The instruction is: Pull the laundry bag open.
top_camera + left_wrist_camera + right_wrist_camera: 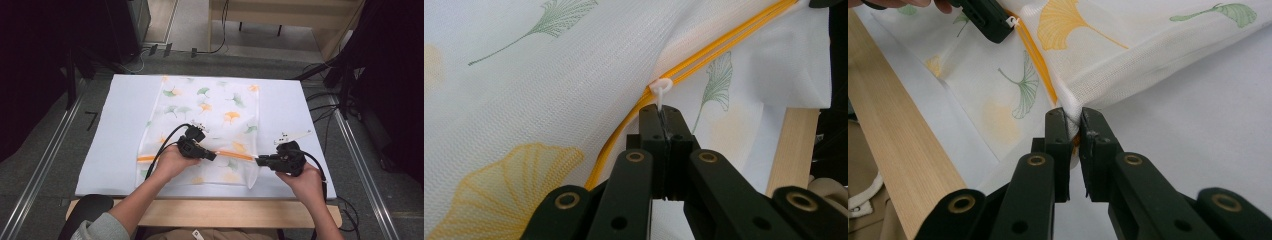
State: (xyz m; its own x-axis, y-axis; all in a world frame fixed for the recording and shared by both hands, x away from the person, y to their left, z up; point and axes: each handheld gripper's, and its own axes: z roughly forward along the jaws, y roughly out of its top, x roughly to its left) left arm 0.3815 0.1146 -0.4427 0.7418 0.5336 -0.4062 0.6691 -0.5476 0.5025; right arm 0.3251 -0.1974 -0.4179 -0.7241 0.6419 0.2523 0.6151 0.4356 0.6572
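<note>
White-covered table (120, 130) w/ mesh bag (210, 107): left gripper (659, 122) clamped on zip pull (660, 90), right gripper (1074, 125) pinching bag corner (1070, 107); risk: tab slips if tugged askew.

Left hand-held gripper (212, 156) and right hand-held gripper (259, 160) both on the leaf-print mesh bag's (207, 112) orange zipper (235, 155), white-covered table (120, 130).
</note>
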